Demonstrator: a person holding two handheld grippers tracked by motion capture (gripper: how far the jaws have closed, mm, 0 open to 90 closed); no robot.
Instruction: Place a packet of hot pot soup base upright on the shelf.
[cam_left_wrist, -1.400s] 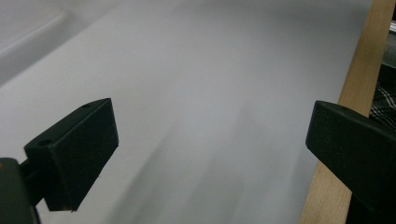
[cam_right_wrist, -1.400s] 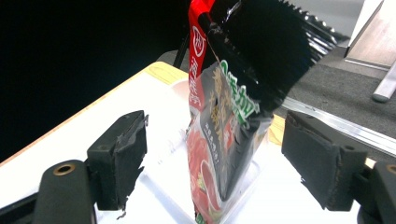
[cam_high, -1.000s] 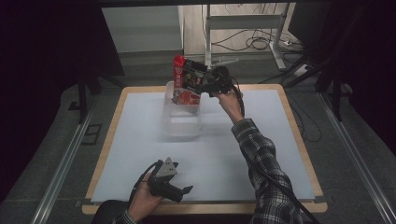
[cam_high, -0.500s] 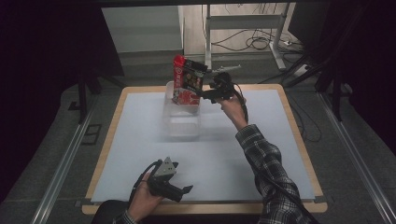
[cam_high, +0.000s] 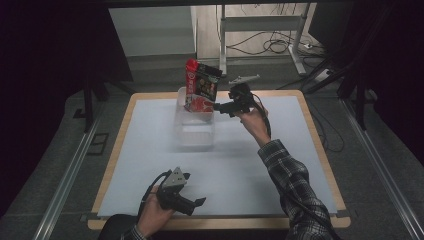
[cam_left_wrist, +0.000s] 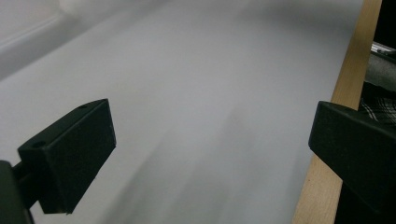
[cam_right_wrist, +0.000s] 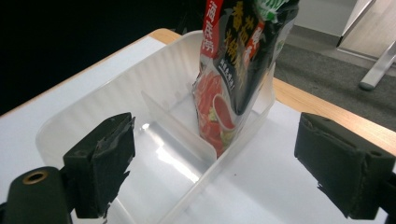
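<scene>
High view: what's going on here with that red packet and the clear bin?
A person works two handheld grippers at a white-topped table. The red and black snack packet stands upright in the far compartment of a clear plastic bin, leaning against its wall. The right gripper sits just beside the packet; its fingers have just been opening and nothing is between them, so the packet looks released. The left gripper rests open near the table's near edge.

We see the packet (cam_high: 201, 86) standing upright in the far compartment of the tray (cam_high: 196, 135), toward twelve o'clock on the table (cam_high: 235, 155). At its three o'clock hangs the right gripper (cam_high: 218, 106), just beside it. The left gripper (cam_high: 197, 202) sits at six o'clock, well apart from the tray.
</scene>
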